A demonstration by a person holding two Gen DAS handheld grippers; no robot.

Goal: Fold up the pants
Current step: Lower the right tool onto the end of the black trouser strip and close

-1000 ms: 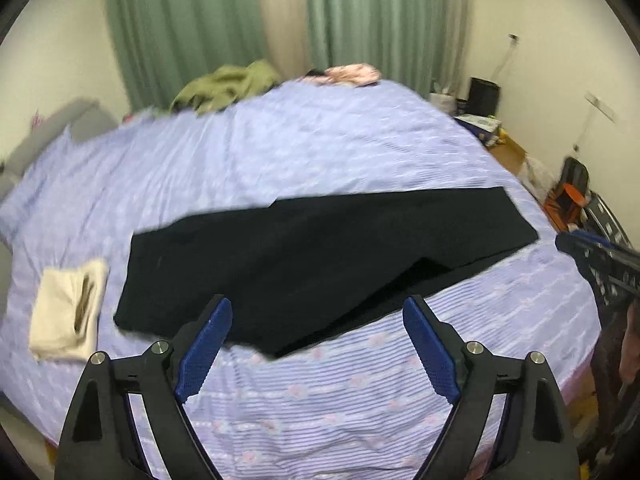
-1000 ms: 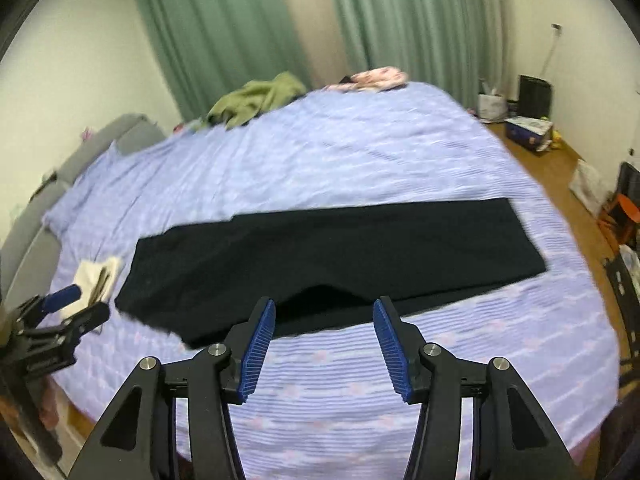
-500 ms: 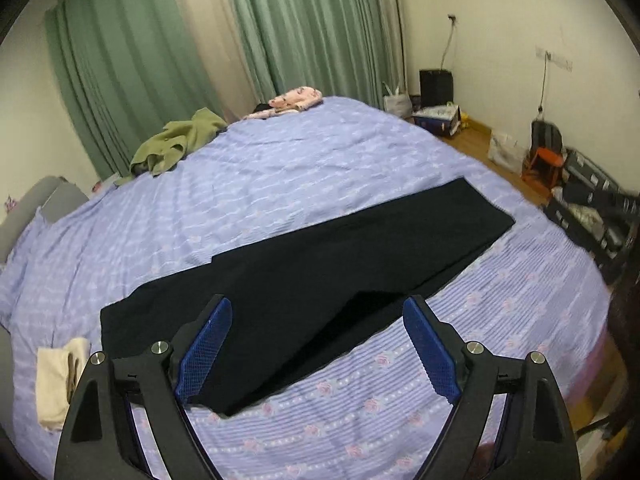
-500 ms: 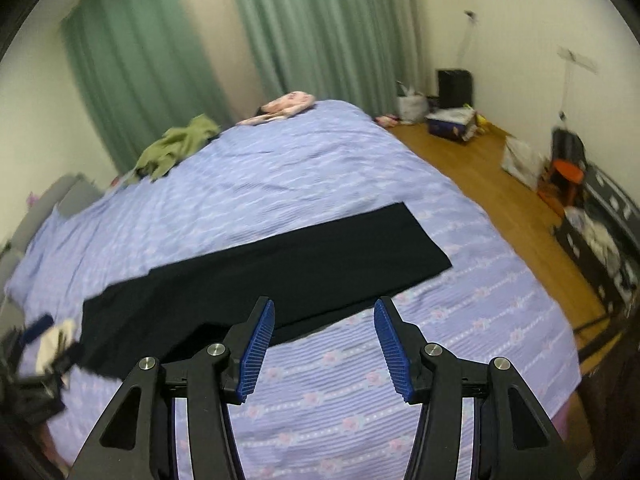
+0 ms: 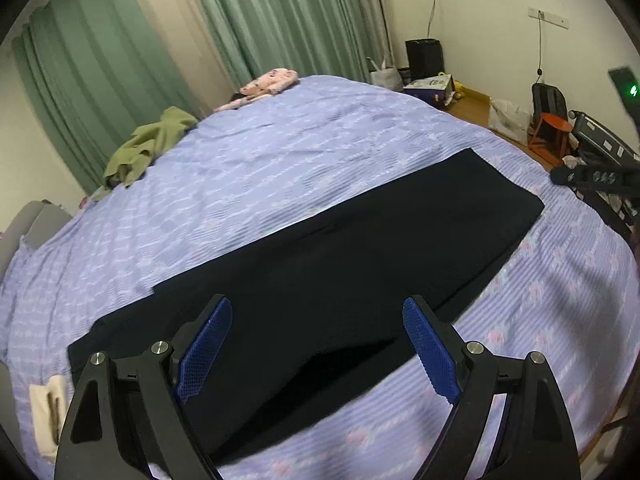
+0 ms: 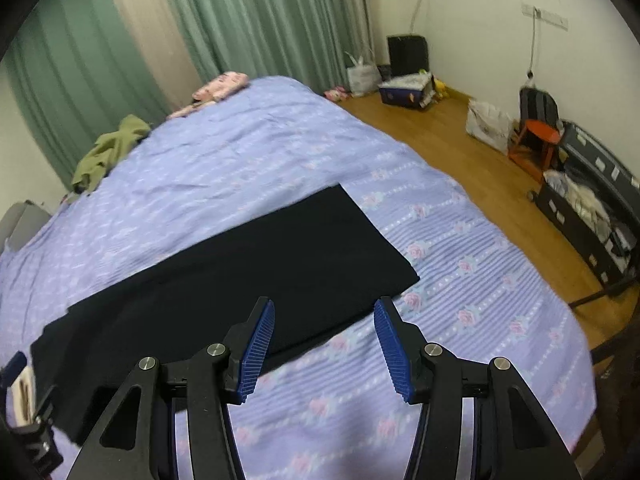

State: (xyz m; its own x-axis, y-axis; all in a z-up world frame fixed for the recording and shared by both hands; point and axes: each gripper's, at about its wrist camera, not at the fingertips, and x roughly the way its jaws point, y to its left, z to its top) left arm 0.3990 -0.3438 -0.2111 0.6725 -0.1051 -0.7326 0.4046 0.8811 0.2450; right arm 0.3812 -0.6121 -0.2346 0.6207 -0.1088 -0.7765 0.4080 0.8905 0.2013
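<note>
The black pants (image 5: pixel 328 280) lie flat as one long dark strip across the lilac flowered bedspread (image 5: pixel 280 152), legs apparently stacked, though the dark cloth hides any seams. The left gripper (image 5: pixel 318 344) hangs over their near edge, jaws spread wide and empty. The right gripper (image 6: pixel 324 340) hovers near the hem end, jaws half spread, gripping nothing.

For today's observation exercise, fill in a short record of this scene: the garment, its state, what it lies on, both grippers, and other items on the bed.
garment: black pants
state: laid flat, stretched along the bed, not gripped
surface: bed with purple floral sheet
left gripper: open, empty, above the pants
right gripper: open, empty, over the pants' near edge
other items: green garment, pink cloth, cream folded cloth
</note>
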